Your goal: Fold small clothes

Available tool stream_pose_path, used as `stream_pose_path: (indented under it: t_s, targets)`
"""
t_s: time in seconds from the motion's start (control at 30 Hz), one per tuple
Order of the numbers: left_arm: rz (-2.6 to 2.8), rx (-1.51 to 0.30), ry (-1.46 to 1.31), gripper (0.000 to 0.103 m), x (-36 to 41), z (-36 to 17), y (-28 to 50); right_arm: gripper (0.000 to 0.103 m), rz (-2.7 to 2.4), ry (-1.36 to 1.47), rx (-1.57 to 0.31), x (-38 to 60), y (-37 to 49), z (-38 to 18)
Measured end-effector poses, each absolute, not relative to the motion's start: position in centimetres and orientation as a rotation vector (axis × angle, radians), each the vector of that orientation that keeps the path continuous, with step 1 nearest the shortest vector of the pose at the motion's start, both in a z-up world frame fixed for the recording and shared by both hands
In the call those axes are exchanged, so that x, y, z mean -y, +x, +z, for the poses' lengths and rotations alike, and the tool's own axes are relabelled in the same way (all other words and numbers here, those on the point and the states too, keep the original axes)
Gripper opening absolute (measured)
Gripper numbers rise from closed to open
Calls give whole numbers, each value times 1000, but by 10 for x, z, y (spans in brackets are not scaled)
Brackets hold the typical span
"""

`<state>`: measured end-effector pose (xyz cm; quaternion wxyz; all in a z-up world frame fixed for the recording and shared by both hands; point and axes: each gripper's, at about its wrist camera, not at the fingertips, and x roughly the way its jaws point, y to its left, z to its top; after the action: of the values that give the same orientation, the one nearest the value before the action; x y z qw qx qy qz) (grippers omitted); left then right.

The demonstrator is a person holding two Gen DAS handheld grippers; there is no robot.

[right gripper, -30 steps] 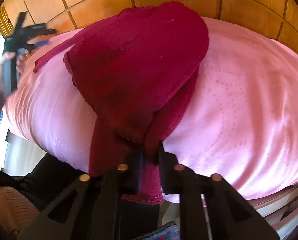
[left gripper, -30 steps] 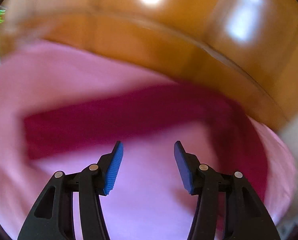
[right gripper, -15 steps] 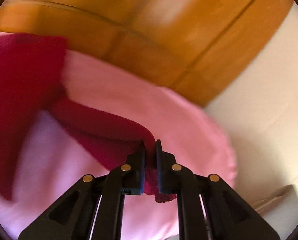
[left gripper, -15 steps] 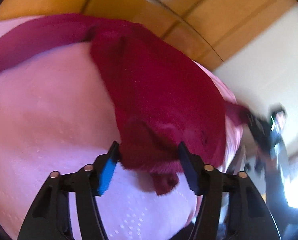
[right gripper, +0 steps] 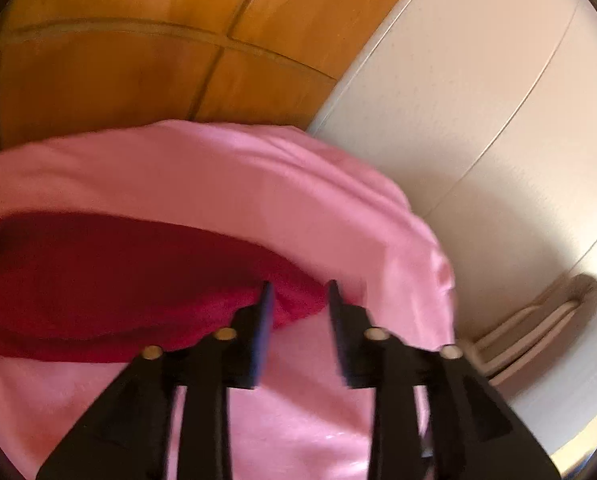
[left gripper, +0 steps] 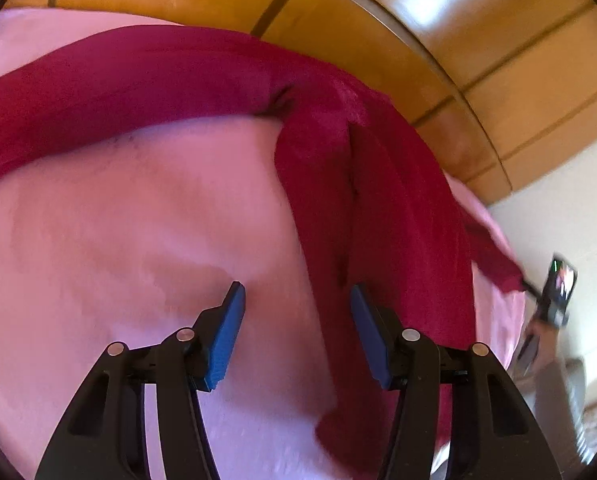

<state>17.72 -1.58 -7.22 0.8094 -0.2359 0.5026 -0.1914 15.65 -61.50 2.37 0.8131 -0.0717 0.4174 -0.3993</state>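
A dark red garment (left gripper: 378, 208) lies spread on the pink bedcover (left gripper: 138, 240). One sleeve (left gripper: 118, 84) stretches off to the left, and the body runs down the right side. My left gripper (left gripper: 297, 292) hangs open low over the cover, with the garment's left edge between its blue pads (left gripper: 226, 328) but not pinched. In the right wrist view, the other sleeve's end (right gripper: 294, 304) lies on the cover between the opening jaws of my right gripper (right gripper: 299, 287), whose pads stand clear of it. A hand holds that right gripper (left gripper: 554, 292) at the bed's far right.
A wooden panelled headboard (left gripper: 378, 12) runs behind the bed. A white wall (right gripper: 478, 100) stands to the right, past the cover's edge (right gripper: 438, 272). Beige bedding or padding (right gripper: 538, 320) lies low by that wall.
My right gripper swept right, dragging the sleeve out across the cover, then its jaws parted off the cloth. My left gripper swung right and dipped toward the garment's left edge, staying open.
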Motion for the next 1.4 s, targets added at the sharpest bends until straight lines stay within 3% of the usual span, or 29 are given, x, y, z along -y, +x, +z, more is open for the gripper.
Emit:
stream_pose_path:
  t_s: [0.03, 0.17, 0.33, 0.4, 0.43, 0.53, 0.7, 1.0, 1.13, 1.2, 1.23, 1.27, 1.33, 1.4]
  targets:
    - [-406, -1074, -546, 54, 12, -73, 181, 71, -813, -140, -874, 613, 149, 24]
    - [-404, -1068, -642, 53, 14, -77, 203, 76, -534, -46, -871, 568, 116, 22]
    - [-427, -1078, -669, 34, 26, -81, 217, 78, -49, 263, -995, 503, 69, -4]
    - [-444, -1086, -675, 19, 32, -82, 224, 77, 52, 326, -1047, 482, 59, -18]
    - [-444, -1092, -672, 12, 33, -83, 224, 75, 86, 342, -1074, 472, 56, -25]
    - [-447, -1056, -669, 8, 29, -74, 219, 62, 114, 271, -1082, 444, 51, -31]
    - [-459, -992, -625, 6, 9, -44, 197, 8, 138, 172, -1081, 433, 58, -17]
    - [-458, -952, -529, 6, -66, 23, 151, 8, 251, 143, -976, 449, 16, 57]
    - [-419, -975, -409, 7, -75, 15, 117, 8, 205, 119, -1041, 417, -2, 36]
    - [-413, -1007, -414, 31, -80, 0, 105, 8, 180, 139, -1086, 423, -2, 22]
    - [-413, -1022, -456, 58, -85, -13, 97, 8, 154, 140, -1098, 427, 2, 14]
    - [-399, -1032, -490, 68, -87, -23, 91, 12, 145, 145, -1107, 424, -3, 6]
    - [-430, -1080, -520, 68, -85, -46, 77, 16, 129, 182, -1132, 427, 0, -9]
    - [-463, -1106, -523, 68, -78, -62, 61, 29, 123, 189, -1151, 427, -2, -18]
